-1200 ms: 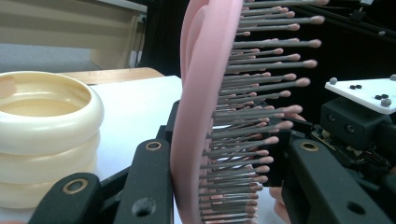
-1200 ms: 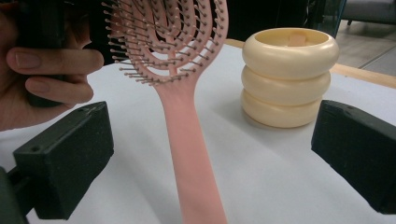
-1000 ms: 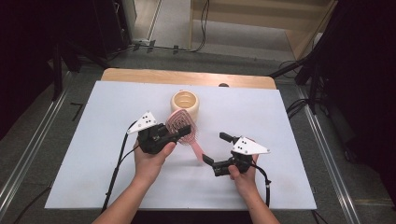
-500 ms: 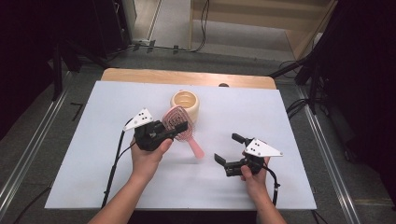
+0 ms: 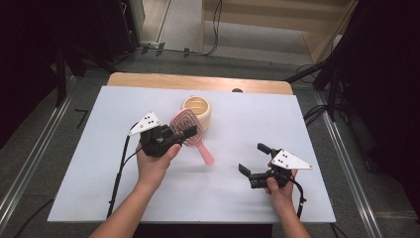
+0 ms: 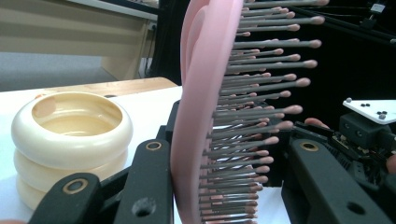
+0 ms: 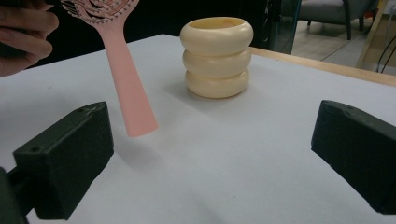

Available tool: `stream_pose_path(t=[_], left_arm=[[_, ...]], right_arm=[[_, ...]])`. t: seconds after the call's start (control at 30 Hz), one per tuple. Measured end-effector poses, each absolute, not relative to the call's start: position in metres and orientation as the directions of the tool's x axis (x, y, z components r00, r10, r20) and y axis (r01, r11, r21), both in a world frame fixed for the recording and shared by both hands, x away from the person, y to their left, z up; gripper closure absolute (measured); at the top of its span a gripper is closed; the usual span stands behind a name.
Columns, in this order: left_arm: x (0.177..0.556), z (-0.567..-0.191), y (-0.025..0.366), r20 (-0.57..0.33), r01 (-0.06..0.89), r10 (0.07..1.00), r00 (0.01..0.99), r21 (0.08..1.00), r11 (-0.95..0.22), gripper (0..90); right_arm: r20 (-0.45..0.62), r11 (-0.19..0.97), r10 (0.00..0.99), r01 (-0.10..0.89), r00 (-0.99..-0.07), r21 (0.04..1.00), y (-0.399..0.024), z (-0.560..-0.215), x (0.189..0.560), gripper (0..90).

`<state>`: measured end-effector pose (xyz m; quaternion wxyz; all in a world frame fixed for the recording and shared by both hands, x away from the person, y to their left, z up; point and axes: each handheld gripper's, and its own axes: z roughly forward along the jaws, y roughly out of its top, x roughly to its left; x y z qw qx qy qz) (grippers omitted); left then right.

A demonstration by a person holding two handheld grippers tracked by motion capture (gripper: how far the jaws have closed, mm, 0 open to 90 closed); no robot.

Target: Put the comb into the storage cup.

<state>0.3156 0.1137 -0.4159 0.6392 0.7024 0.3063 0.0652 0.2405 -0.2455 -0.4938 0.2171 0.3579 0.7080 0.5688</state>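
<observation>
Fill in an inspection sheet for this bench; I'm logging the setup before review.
Surface: white tabletop, wooden strip at its far edge.
Job's things: pink hairbrush held by its head, handle off the table; cream ribbed cup upright behind it.
Clutter: nothing seen.
Grippers: left gripper shut on the hairbrush; right gripper with jaws open, holding nothing.
Cables: one black cable trailing from the left gripper, more on the floor.
Surroundings: grey floor, metal rails, dark stands, wooden furniture behind.
</observation>
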Motion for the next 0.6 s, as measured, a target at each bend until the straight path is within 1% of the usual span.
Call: stream_pose_path(t=[0.6], left_arm=[[0.324, -0.406, 0.125, -0.293, 0.336, 0.536, 0.792, 0.942, 0.018, 65.2]], right_arm=[[0.098, 0.086, 0.785, 0.265, -0.611, 0.960, -0.273, -0.499, 0.234, 0.0]])
